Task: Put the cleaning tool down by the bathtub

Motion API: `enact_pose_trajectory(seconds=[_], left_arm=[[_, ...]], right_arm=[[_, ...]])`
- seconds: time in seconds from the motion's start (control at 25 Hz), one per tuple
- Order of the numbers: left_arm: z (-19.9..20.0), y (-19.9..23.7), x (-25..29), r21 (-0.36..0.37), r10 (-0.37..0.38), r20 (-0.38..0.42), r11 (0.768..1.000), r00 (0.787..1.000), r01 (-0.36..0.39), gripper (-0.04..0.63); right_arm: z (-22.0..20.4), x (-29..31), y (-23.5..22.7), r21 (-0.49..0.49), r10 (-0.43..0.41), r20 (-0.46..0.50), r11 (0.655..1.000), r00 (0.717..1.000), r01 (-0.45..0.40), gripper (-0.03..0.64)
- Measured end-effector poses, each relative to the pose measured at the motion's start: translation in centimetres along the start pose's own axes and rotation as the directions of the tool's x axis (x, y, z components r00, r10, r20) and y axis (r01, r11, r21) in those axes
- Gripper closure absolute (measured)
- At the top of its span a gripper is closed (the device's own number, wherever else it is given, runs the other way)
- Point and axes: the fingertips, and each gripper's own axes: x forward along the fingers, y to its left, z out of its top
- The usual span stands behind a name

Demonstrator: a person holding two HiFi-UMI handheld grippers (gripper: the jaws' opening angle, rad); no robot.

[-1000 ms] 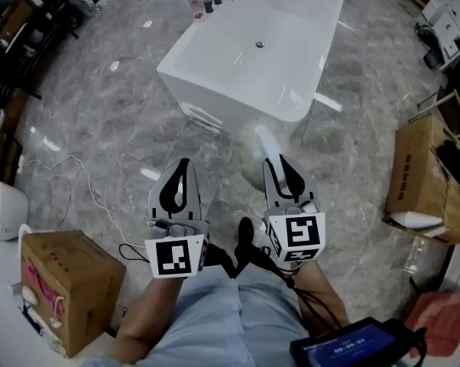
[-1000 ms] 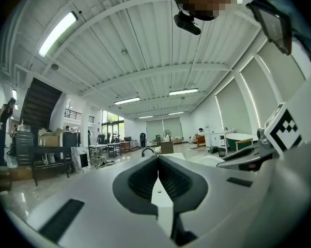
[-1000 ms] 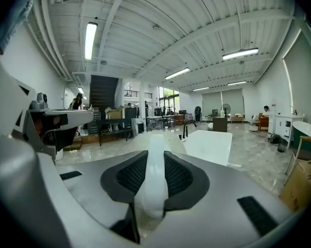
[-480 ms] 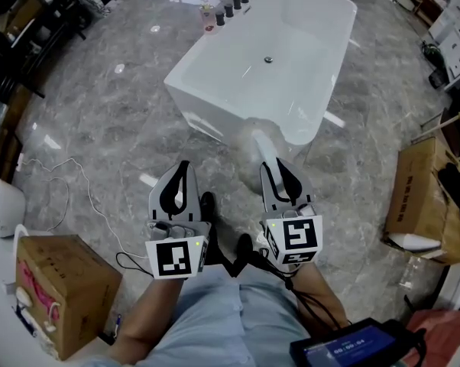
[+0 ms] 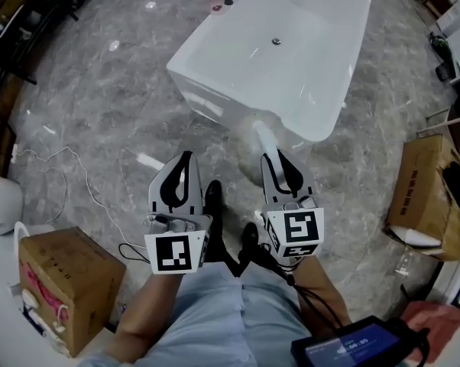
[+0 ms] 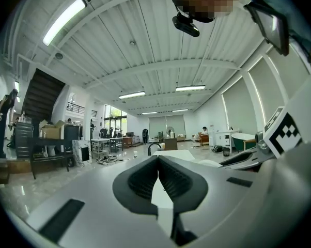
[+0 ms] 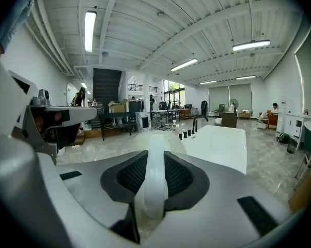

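Grippers, two, lower centre of head view. Right gripper point(image 5: 278, 156) clamps one translucent white plastic cleaning tool point(image 5: 262, 134) by its handle, the head projecting up-frame toward one white rectangular bathtub point(image 5: 215, 98). Left gripper point(image 5: 186, 157) closed, nothing between its jaws.

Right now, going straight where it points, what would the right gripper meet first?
Probably the near wall of the bathtub; the cleaning tool in the right gripper would touch first. Depth is unclear.
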Motion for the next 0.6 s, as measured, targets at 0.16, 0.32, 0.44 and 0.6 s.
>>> enact_pose_trajectory(seconds=[0.16, 0.32, 0.44, 0.6], left_arm=[[-2.4, 2.7, 1.8, -0.025, -0.005, -0.051, 1.0, 0.999, 0.004, 0.578], [-4.3, 5.6, 4.0, -0.009, -0.009, -0.075, 1.0, 0.997, 0.008, 0.578], [-6.0, 6.9, 5.7, -0.008, -0.02, -0.091, 1.0, 0.996, 0.019, 0.578], [-9.1, 7.9, 8.0, -0.017, -0.037, -0.126, 0.999, 0.991, 0.035, 0.578]], right_arm=[[-1.5, 3.5, 1.2, 0.009, 0.005, -0.047, 1.0, 0.999, -0.004, 0.515], [-2.8, 6.9, 1.8, 0.02, 0.01, -0.093, 1.0, 0.996, -0.008, 0.515], [-4.3, 9.0, 1.7, 0.038, 0.007, -0.122, 0.999, 0.993, -0.003, 0.515], [-6.9, 11.9, 1.4, 0.054, 0.0, -0.163, 0.999, 0.987, 0.009, 0.515]])
